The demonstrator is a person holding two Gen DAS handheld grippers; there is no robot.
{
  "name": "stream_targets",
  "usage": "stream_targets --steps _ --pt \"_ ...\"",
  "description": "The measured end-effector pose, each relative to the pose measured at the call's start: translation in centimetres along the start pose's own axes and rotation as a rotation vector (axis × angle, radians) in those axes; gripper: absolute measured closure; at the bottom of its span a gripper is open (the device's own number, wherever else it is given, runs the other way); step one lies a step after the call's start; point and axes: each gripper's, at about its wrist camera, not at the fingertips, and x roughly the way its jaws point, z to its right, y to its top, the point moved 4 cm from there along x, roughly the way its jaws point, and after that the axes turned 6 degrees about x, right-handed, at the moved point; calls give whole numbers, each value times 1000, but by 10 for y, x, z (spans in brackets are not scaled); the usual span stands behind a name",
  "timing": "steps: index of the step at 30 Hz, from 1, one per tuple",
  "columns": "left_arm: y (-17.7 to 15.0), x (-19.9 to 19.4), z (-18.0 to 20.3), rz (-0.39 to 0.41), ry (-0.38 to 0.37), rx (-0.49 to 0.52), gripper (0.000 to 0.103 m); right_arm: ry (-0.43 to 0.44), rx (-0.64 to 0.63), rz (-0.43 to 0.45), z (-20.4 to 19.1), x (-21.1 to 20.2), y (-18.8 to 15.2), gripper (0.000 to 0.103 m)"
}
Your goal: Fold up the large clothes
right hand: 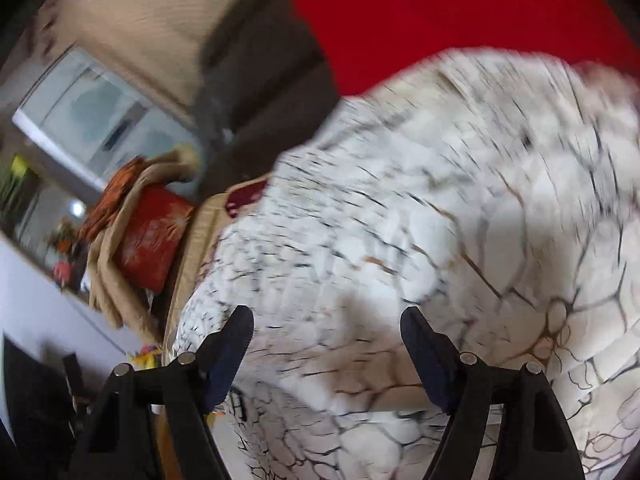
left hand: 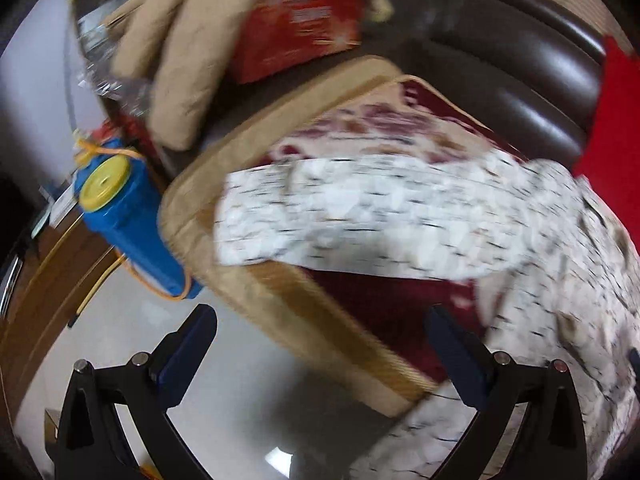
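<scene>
A large white garment with a dark crackle print (left hand: 400, 216) lies spread on a sofa seat cover of maroon and tan (left hand: 248, 288). It also fills the right wrist view (right hand: 420, 220). My left gripper (left hand: 320, 320) is open and empty, over the seat's front edge, with the garment to its right. My right gripper (right hand: 326, 320) is open and empty, just above the garment. Both views are blurred by motion.
A blue bottle with a yellow lid (left hand: 128, 220) lies at the left of the seat. Tan cushions (left hand: 180, 80) and a red cushion (left hand: 304, 20) are at the back. Dark brown sofa back (left hand: 520, 64). Glossy floor (left hand: 248, 400) below. Red cloth (right hand: 440, 8) behind.
</scene>
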Motion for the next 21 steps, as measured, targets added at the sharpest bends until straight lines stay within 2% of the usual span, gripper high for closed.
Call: stream_targets --steps 2,6,10,14,17,21 --pt "-5 11 -26 -8 12 -52 0 19 -33 1 -11 -6 -7 24" --pt "-16 35 -65 -7 -38 -180 0 40 -30 -23 -16 -4 -21 24" --pt "-27 61 -88 -11 -149 -299 0 35 -23 -35 -14 -1 -20 24" --pt "-31 85 -104 4 -301 -490 0 33 -20 -33 -12 -5 -20 24" --pt "-23 105 -111 -6 -383 -607 0 29 -22 -35 -14 -3 -20 24" --pt "1 124 -113 3 -449 -677 2 24 -32 -35 -16 -3 -22 24"
